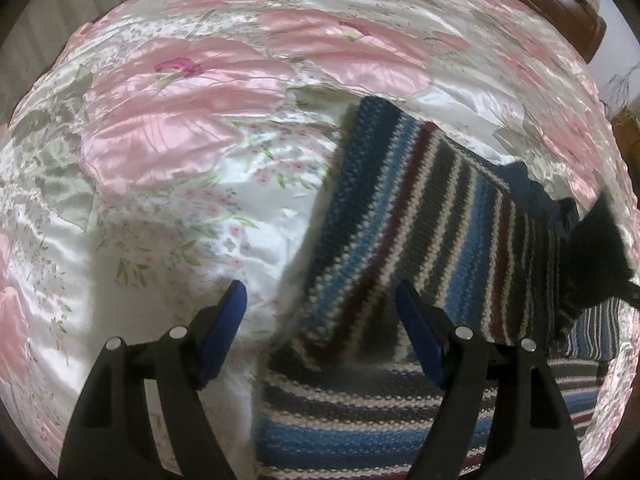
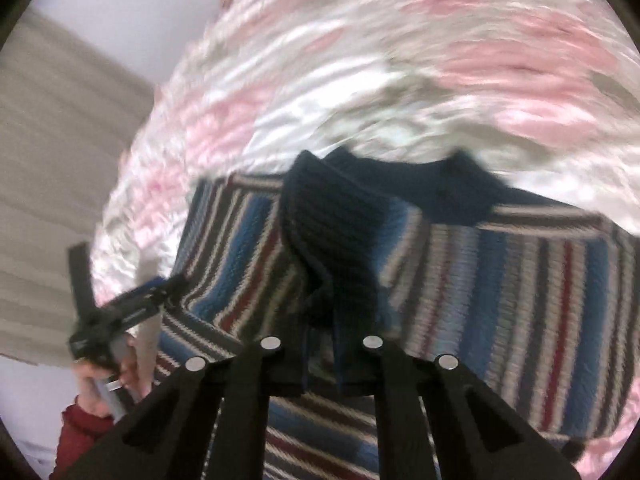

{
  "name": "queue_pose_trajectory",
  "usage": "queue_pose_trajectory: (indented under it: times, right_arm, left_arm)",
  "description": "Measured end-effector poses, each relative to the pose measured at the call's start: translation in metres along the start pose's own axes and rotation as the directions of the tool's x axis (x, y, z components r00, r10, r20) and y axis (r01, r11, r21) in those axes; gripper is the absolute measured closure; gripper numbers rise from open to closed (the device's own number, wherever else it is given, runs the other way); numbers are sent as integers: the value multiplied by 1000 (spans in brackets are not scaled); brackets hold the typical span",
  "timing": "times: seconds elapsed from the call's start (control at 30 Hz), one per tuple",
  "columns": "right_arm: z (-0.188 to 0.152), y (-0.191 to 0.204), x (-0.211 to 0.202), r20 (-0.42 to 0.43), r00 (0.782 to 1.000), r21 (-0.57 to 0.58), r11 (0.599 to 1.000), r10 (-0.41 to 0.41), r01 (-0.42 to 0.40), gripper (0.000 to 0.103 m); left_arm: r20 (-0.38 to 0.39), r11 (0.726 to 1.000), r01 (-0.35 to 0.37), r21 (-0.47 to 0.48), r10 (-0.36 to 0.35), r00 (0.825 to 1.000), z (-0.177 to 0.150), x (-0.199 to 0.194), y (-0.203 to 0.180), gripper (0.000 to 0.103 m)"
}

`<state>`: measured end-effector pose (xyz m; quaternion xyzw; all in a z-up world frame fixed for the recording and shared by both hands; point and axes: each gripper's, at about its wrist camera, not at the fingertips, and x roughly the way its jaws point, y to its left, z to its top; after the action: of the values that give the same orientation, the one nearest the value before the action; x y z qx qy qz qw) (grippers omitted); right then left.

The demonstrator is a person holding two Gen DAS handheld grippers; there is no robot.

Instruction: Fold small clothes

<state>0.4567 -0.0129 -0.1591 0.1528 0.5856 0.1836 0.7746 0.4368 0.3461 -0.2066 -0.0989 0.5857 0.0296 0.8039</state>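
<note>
Pink floral satin bedspread, wooden headboard, beige curtain beside bed.

A pink floral satin bedspread beside beige curtains.

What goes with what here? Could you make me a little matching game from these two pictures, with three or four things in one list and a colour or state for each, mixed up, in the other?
Things:
1. left gripper
2. right gripper
3. sweater
4. bedspread
5. sleeve

Colours or states:
A. shiny, with pink flowers
B. dark red
C. open, holding nothing
D. striped blue, white and maroon
E. closed on dark knit fabric

Pairs: 1-C, 2-E, 3-D, 4-A, 5-B
</note>
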Motion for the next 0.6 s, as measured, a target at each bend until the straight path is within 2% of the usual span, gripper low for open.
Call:
queue_pose_trajectory:
  times: [0.07,0.2,0.27,0.3,0.37,0.43,0.5,0.57,0.6]
  right_arm:
    - [-8,-26,-21,29,999,28,999,-35,34,91]
    - [-26,-80,-33,23,992,85,989,-122,120,68]
    - [-34,-105,-29,0,991,132,982,-135,134,61]
    - [-38,-119,-27,-10,993,168,979,-116,116,49]
    - [-46,-136,-24,-2,999,218,975,-51,50,39]
    - [-45,-148,-20,14,1000,258,966,5,-8,37]
    - [-42,-155,-17,20,998,293,954,54,-57,32]
    - [-36,-157,-10,23,993,328,938,113,-114,32]
    - [-35,-157,-7,16,992,333,935,121,-120,43]
  left_arm:
    - [6,1000,-10,10,10,1000,-2,0,-6,26]
    - [16,999,-22,31,21,1000,-7,1,-19,26]
    - [16,999,-26,41,25,1000,-10,2,-25,26]
    - [17,998,-30,47,29,999,-12,2,-27,26]
    - [29,996,-53,72,51,998,-16,3,-32,23]
    - [34,993,-73,95,70,997,-18,4,-36,22]
    - [34,991,-84,103,81,996,-20,6,-37,21]
    - [37,990,-88,108,84,996,-22,6,-38,21]
    - [38,990,-88,111,84,996,-22,7,-38,20]
